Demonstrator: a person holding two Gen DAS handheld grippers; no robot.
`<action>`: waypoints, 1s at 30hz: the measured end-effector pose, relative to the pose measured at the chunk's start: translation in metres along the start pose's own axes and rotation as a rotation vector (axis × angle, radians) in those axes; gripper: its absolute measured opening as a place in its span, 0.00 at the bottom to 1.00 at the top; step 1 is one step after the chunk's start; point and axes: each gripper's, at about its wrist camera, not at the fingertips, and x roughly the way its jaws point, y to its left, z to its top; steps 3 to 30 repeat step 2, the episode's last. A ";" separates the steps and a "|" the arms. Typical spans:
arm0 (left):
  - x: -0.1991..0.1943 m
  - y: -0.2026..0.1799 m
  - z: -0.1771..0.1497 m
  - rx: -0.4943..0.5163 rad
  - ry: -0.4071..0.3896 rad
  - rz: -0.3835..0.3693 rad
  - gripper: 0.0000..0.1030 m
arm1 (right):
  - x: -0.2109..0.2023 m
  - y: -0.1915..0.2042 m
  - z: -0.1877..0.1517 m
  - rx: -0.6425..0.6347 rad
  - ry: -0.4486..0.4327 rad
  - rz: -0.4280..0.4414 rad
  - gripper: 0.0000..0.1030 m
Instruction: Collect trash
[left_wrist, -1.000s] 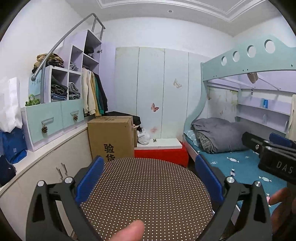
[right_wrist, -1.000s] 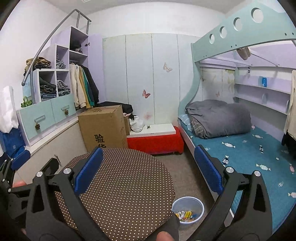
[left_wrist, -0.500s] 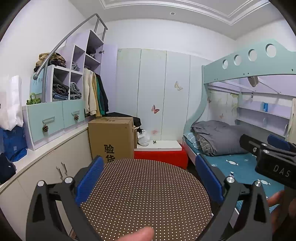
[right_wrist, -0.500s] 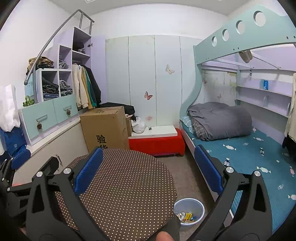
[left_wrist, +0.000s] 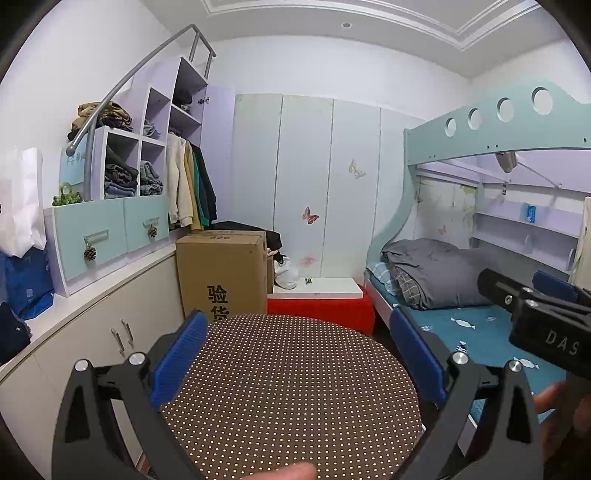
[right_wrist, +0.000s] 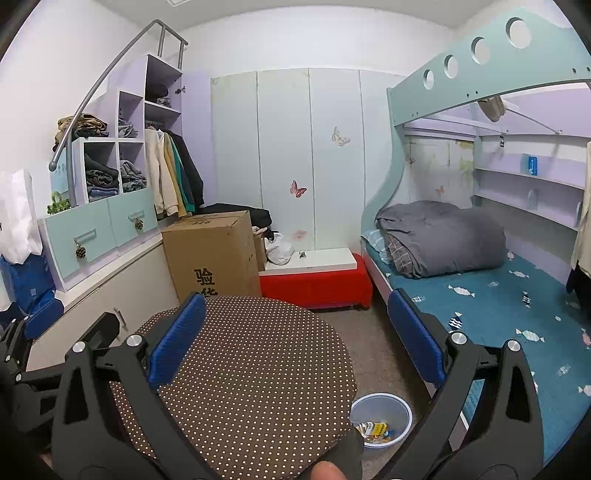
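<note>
The bin was partly hidden behind the table, and its trash was too small to tell. The box bottom hid behind the table too. A fingertip was cut off.

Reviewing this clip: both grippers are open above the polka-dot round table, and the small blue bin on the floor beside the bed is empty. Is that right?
Not quite. The blue bin is not empty: the right wrist view shows colourful wrappers lying in its bottom. The rest holds: the left gripper and right gripper are both open above the polka-dot table, and the bin stands on the floor by the bed.
</note>
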 end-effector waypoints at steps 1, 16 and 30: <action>0.000 0.000 0.000 0.000 0.001 0.003 0.94 | 0.000 0.000 0.000 0.000 0.000 0.001 0.94; 0.000 0.000 0.000 0.000 0.001 0.004 0.94 | 0.000 0.000 0.000 0.002 0.001 0.002 0.94; 0.000 0.000 0.000 0.000 0.001 0.004 0.94 | 0.000 0.000 0.000 0.002 0.001 0.002 0.94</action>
